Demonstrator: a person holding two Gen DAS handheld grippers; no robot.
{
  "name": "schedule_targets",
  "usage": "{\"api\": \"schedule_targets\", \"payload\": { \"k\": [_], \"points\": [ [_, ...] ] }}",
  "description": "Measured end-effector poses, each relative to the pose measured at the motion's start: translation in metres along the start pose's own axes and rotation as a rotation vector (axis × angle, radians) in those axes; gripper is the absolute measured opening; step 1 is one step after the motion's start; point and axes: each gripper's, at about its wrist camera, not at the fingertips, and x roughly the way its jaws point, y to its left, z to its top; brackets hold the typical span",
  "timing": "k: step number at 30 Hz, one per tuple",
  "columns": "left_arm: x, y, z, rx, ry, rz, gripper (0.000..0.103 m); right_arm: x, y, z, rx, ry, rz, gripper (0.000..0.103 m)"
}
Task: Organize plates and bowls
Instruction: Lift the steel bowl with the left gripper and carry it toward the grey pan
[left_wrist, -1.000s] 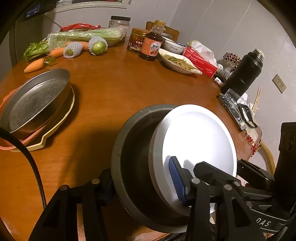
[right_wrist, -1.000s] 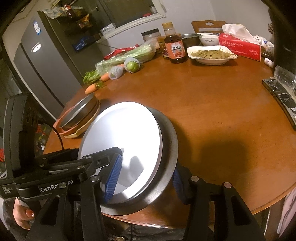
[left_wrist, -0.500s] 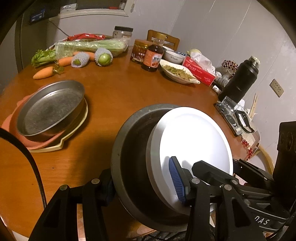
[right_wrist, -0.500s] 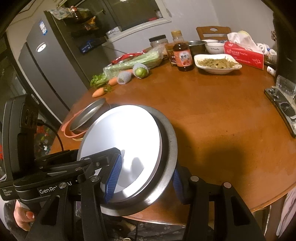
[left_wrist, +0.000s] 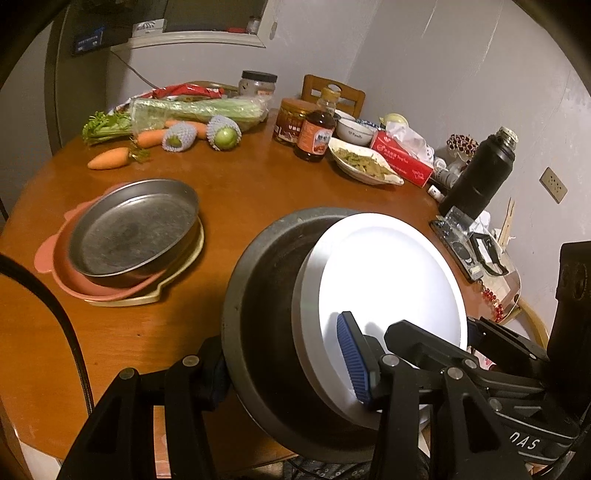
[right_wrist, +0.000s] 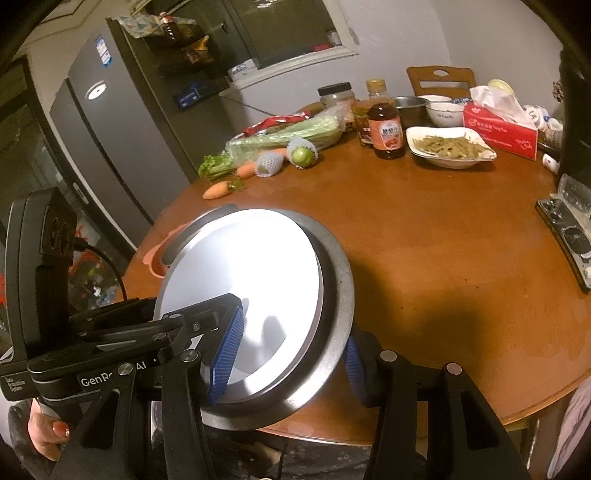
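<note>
1. The white plate (left_wrist: 388, 295), nested in the dark metal pan (left_wrist: 266, 332), is pinched at its near rim by both the left gripper (left_wrist: 284, 365) and the right gripper (right_wrist: 291, 354).
2. Over the last second the pair has been lifted clear of the table (left_wrist: 240, 192).
3. Farther off, the stacked dishes (left_wrist: 133, 236) sit at the table's left, probably where the pair goes next.

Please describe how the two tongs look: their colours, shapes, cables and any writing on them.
Both tongs are black, angular frames with round silver bolts and ribbed blue pads. The left tongs have a black cable. Seen from the right tongs, they read "GenRo... AI" in white. A hand with red nail polish shows below.
</note>
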Motion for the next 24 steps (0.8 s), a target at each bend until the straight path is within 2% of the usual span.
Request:
{"api": "schedule_targets", "payload": {
  "k": [24],
  "points": [
    [-0.047, 0.037, 0.021, -0.028, -0.108, 0.049, 0.051, -0.002, 0.059, 0.033, -0.100, -0.063, 0.043, 0.053]
  ]
}}
